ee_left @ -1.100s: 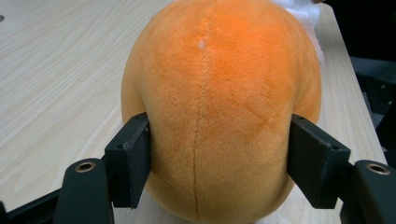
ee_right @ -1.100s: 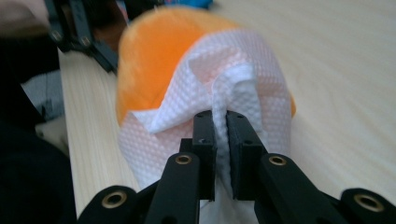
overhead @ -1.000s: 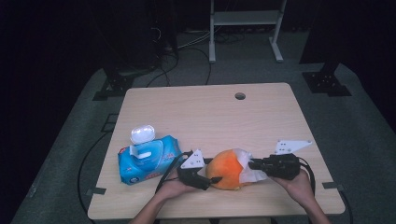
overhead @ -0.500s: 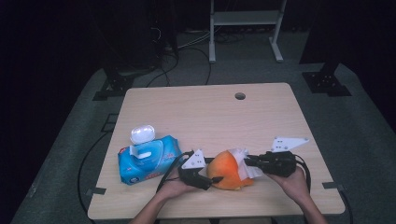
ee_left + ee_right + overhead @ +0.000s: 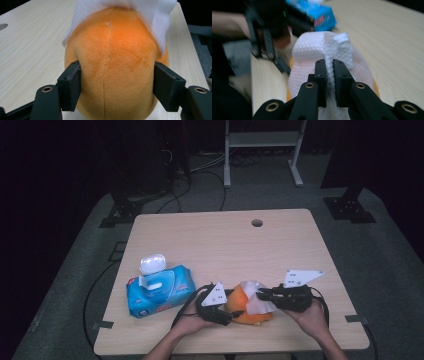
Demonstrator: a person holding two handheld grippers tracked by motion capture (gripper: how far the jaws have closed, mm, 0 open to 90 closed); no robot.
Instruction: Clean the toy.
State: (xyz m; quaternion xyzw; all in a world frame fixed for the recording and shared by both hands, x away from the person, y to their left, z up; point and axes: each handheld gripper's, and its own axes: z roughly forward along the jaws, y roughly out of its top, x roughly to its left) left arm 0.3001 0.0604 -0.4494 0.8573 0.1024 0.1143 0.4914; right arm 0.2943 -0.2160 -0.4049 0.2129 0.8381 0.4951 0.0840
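1. My left gripper [image 5: 235,312] is clamped on the orange plush toy [image 5: 112,67], one jaw pressed against each flank. I hold it low and from the side so the top stays bare and the toy cannot roll or slide while I work on it.

2. The toy sits on the table [image 5: 220,245] near my edge, between my two hands, close enough for both tools to meet on it.

3. My right gripper [image 5: 330,65] has its jaws squeezed together on a fold of the white wipe [image 5: 317,48]. The pinch is near one bunched edge, so the rest of the sheet drapes loose over the far top of the toy and can be dragged across the fuzz.

4. In the left gripper view the wipe [image 5: 160,15] hangs over the toy's far end, touching it. I judge this to be a wiping pass, with the left hand bracing.

5. The blue pack of wipes [image 5: 159,290] lies to the left of the toy, apart from it, with its white lid [image 5: 153,263] flipped up, presumably so another sheet is easy to reach.
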